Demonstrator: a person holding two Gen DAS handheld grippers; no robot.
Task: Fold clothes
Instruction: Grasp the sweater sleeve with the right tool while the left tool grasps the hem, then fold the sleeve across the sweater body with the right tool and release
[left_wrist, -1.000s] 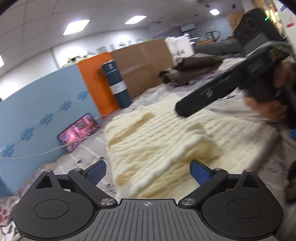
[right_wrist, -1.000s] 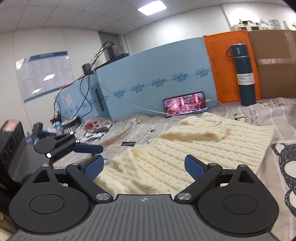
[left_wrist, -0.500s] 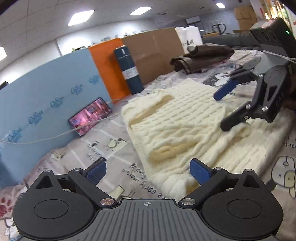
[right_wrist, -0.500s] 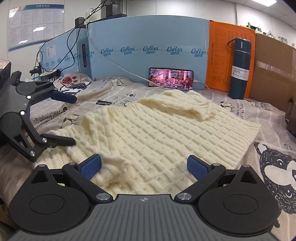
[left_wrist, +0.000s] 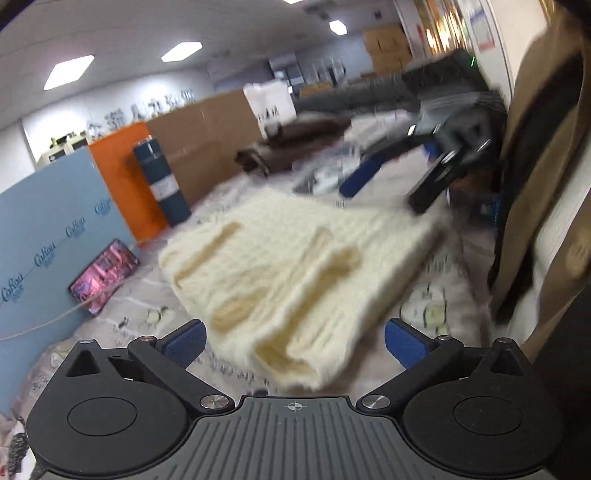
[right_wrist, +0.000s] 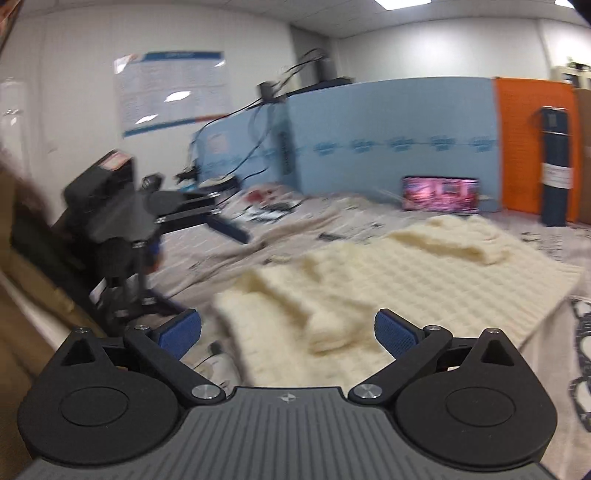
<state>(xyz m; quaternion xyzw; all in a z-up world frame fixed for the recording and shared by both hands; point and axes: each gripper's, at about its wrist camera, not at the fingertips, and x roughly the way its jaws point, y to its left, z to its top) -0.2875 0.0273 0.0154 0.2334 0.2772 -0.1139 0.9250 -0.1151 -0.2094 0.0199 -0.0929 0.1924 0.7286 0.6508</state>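
Note:
A cream cable-knit sweater (left_wrist: 295, 266) lies partly folded on the patterned sheet, with its near end between and just beyond my left gripper's fingers. My left gripper (left_wrist: 293, 341) is open and empty, a little above the sheet. In the right wrist view the sweater (right_wrist: 424, 273) spreads ahead and to the right. My right gripper (right_wrist: 286, 330) is open and empty over its near left corner. Each gripper shows in the other's view, the right one (left_wrist: 424, 173) and the left one (right_wrist: 192, 218), both lifted off the cloth. Both views are motion-blurred.
A phone (right_wrist: 439, 194) with a lit screen leans on a blue foam board (right_wrist: 388, 129). A dark blue bottle (left_wrist: 162, 184) stands by an orange panel (left_wrist: 125, 177). Dark folded clothes (left_wrist: 291, 147) lie at the far end. The person's tan sleeve (left_wrist: 543, 184) is at right.
Both grippers have pulled back and lifted away from the sweater, staying open. The views have swung and blurred; the sweater lies as it did.

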